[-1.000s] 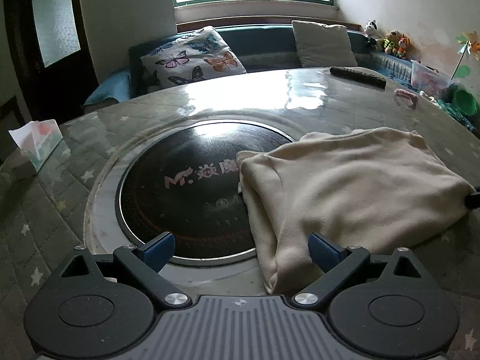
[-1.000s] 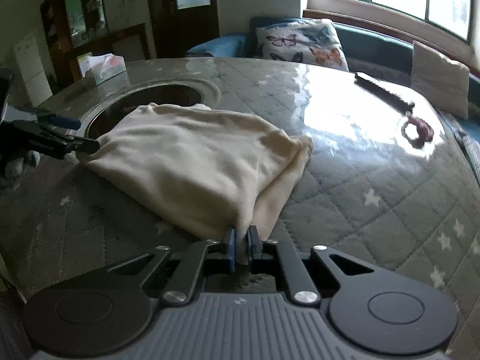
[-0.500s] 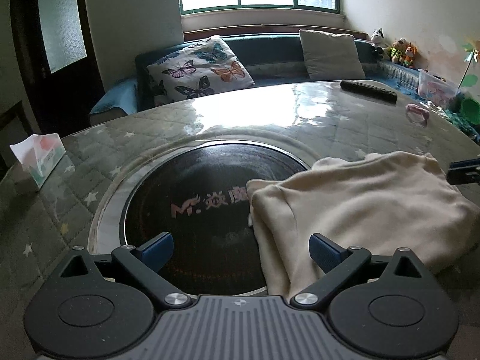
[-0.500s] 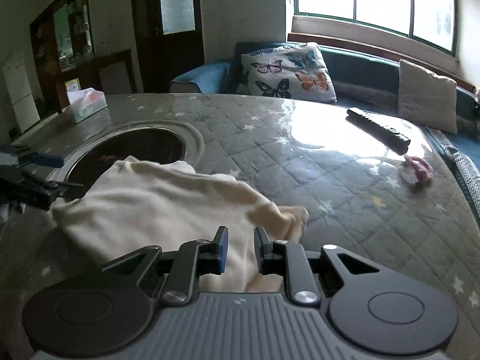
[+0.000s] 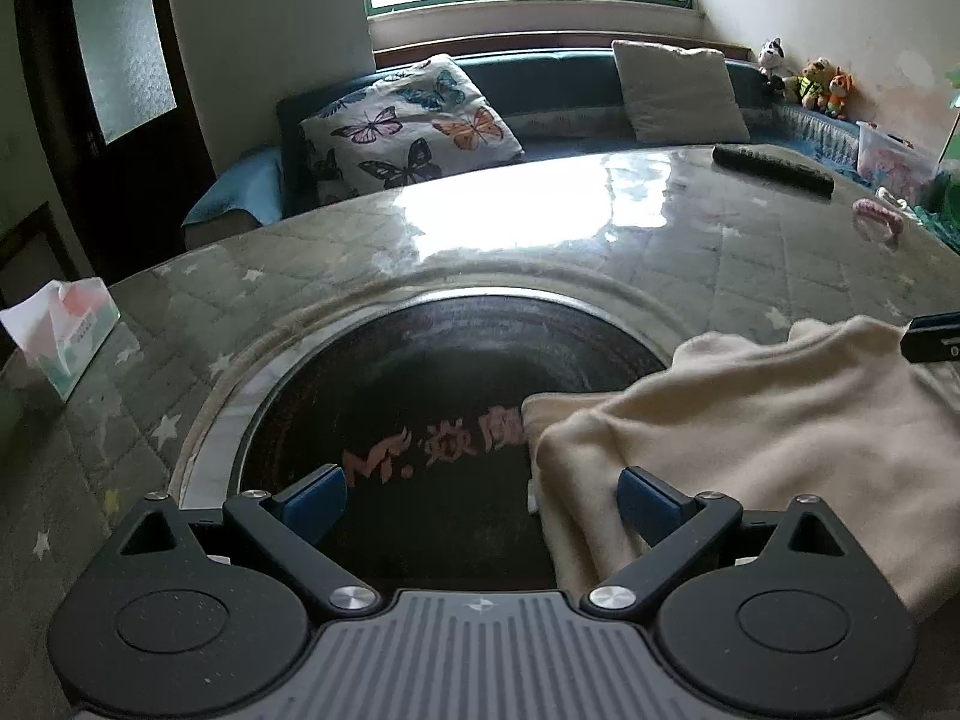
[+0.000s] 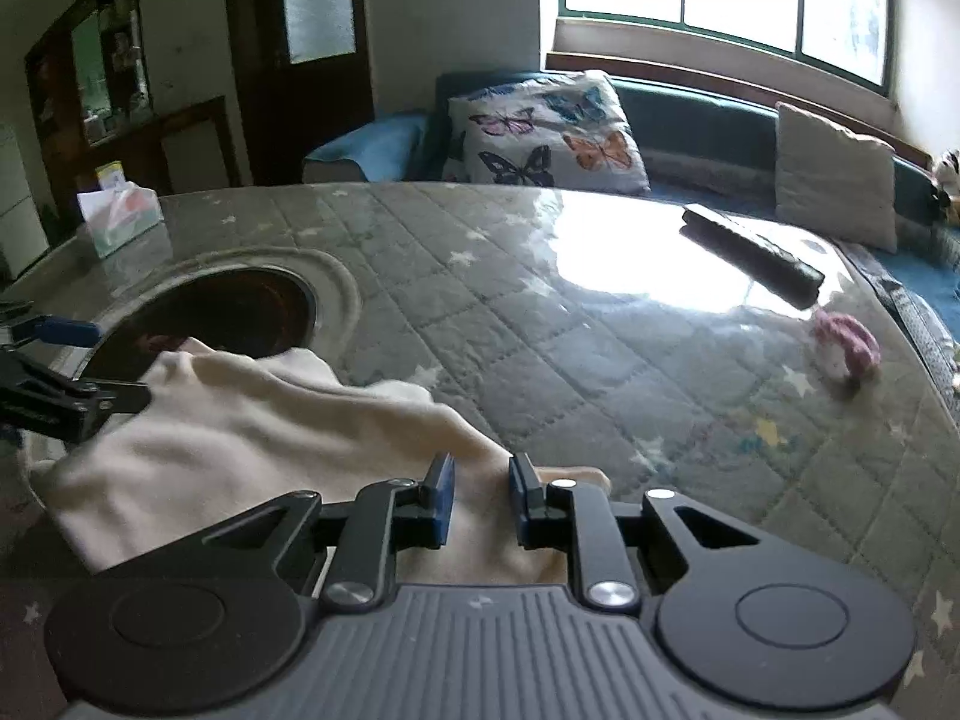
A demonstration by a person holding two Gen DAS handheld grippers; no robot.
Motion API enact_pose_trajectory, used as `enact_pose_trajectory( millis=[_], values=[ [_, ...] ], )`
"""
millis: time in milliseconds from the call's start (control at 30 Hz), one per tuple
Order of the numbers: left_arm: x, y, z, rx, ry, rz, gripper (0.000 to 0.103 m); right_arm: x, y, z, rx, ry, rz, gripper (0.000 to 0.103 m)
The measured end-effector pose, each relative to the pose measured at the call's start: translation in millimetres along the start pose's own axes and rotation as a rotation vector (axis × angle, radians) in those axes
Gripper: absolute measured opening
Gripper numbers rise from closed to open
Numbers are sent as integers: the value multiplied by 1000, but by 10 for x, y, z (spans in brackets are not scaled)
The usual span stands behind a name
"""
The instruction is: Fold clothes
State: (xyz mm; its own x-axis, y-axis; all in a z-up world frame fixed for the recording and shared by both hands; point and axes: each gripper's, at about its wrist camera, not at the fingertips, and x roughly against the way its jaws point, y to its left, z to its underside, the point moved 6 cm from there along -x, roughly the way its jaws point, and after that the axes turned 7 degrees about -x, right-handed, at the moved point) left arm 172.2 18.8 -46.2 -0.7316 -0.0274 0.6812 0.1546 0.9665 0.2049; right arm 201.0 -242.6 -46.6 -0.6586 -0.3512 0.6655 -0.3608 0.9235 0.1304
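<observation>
My left gripper [image 5: 481,495] has its fingers spread wide and holds nothing. Its right pad [image 5: 645,501] sits over the near edge of the cloth [image 5: 756,432]; whether it touches the fabric cannot be told. Its left pad [image 5: 315,495] is above the dark round plate [image 5: 420,384] set into the table [image 5: 540,228].

My right gripper [image 6: 480,498] has its fingers parted by a narrow gap. The cloth [image 6: 258,432] lies under and between the pads, and no fold is pinched.

The cloth is cream, folded, and lies on the table. In the left view it fills the 3 to 5 o'clock sector, with one corner overlapping the plate rim. In the right view it runs from 9 to 6 o'clock, and the left gripper [image 6: 54,372] enters at 9 o'clock beside its far corner. In the left view the tip of the right gripper [image 5: 933,339] shows at 3 o'clock, at the cloth's far edge.

Other items on the table:
- Tissue box [image 5: 63,330], at 9 o'clock in the left view.
- Remote [image 6: 750,255], at 2 o'clock in the right view.
- Pink item [image 6: 846,348], near the remote, at 3 o'clock; its type cannot be told.

A butterfly pillow [image 5: 414,126] rests on the bench beyond the table at 12 o'clock.
</observation>
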Motion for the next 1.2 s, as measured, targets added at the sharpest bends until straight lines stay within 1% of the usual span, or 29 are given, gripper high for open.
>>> enact_pose_trajectory(
  millis=[233,333,367,467,533,567,600,633,733,933,967,1000,1133,1200],
  values=[
    [-210,62,-58,9,21,-24,100,-244,213,-67,17,21,-31,19],
    [-184,100,-67,8,17,-24,100,-288,229,-77,27,18,-10,19],
    [-173,113,-69,8,15,-24,100,-262,246,-86,34,14,-14,20],
    [-128,181,-70,29,10,-25,100,-156,348,-89,67,4,-37,31],
    [-94,227,-63,48,9,-27,100,-77,433,-80,93,-1,-56,31],
    [-77,246,-54,57,9,-29,101,-38,499,-65,110,-3,-72,34],
    [-60,265,-46,66,9,-30,101,2,569,-48,127,-4,-89,37],
    [-41,284,-34,76,10,-31,101,35,653,-25,146,-2,-110,38],
    [14,339,4,107,13,-32,102,121,939,75,210,7,-177,39],
    [128,457,112,210,24,-16,102,297,1538,312,407,4,-295,44],
    [144,471,128,226,26,-9,102,318,1627,347,441,-1,-309,48],
    [160,482,143,241,27,-1,102,333,1717,385,470,-2,-320,49],
    [216,476,193,270,32,28,102,323,1977,514,567,-2,-345,49],
    [243,455,212,280,33,45,101,290,2068,561,600,-3,-342,48]
  ],
)
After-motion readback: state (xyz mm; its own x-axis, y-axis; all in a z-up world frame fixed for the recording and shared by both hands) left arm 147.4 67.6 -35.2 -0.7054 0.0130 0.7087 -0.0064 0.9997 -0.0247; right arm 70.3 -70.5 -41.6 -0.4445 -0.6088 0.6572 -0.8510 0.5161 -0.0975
